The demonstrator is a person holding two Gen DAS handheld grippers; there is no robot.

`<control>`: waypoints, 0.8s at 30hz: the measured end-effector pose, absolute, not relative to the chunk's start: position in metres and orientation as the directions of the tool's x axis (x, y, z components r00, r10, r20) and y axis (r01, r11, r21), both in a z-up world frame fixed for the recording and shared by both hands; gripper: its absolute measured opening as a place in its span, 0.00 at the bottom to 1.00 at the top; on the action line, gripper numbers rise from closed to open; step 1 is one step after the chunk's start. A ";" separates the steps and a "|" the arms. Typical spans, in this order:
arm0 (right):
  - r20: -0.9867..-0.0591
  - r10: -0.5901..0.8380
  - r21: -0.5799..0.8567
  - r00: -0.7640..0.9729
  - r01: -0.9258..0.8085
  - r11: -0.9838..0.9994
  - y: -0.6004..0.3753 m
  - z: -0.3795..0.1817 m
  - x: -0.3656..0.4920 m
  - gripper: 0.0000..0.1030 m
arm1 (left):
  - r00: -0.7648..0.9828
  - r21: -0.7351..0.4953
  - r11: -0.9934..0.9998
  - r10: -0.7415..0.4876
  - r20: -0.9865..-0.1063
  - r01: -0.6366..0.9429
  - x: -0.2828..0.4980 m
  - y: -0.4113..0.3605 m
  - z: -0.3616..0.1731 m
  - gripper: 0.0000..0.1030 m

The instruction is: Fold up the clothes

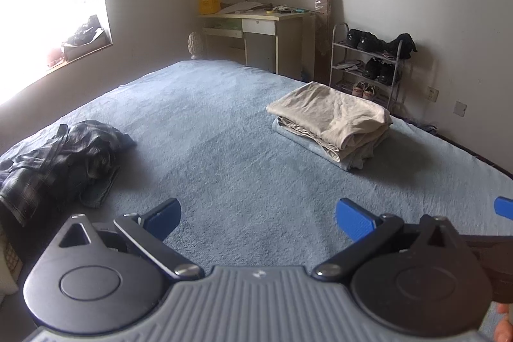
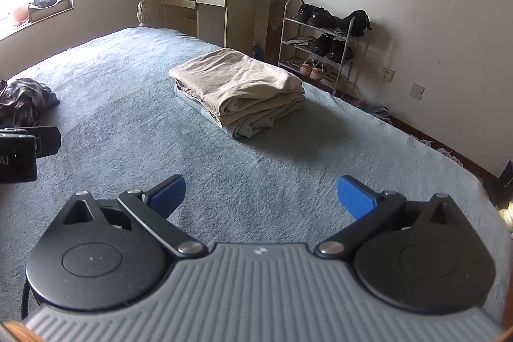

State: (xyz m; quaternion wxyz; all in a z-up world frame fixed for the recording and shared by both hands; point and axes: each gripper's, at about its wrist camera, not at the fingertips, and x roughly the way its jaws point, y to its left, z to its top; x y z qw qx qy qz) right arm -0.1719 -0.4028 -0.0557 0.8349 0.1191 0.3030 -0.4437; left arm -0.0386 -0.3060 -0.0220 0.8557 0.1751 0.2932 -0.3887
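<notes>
Left wrist view: I see my left gripper (image 1: 258,218) spread wide, nothing between its blue pads, held over the blue bedspread (image 1: 208,130).
Far left: a rumpled dark plaid garment (image 1: 61,156), unfolded, possibly lying on something denim; I can't be sure.
Middle: bare bedspread.
Right: folded stack of clothes (image 1: 333,124), beige on top, near the bed's edge.
Right wrist view: right gripper (image 2: 259,196) also spread wide and empty, the stack (image 2: 239,88) ahead of it.
</notes>
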 end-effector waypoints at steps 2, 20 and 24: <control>-0.610 -0.671 -0.075 0.421 0.812 0.578 -0.403 -0.056 -0.171 0.99 | 0.521 0.066 0.637 -0.562 -0.642 0.768 -0.038 -0.306 -0.023 1.00; -0.608 -0.678 -0.100 0.412 0.808 0.581 -0.403 -0.058 -0.169 0.99 | 0.484 0.003 0.641 -0.576 -0.659 0.767 -0.034 -0.305 -0.025 1.00; -0.608 -0.680 -0.103 0.410 0.809 0.579 -0.402 -0.058 -0.168 0.99 | 0.477 -0.006 0.639 -0.579 -0.661 0.769 -0.034 -0.305 -0.026 1.00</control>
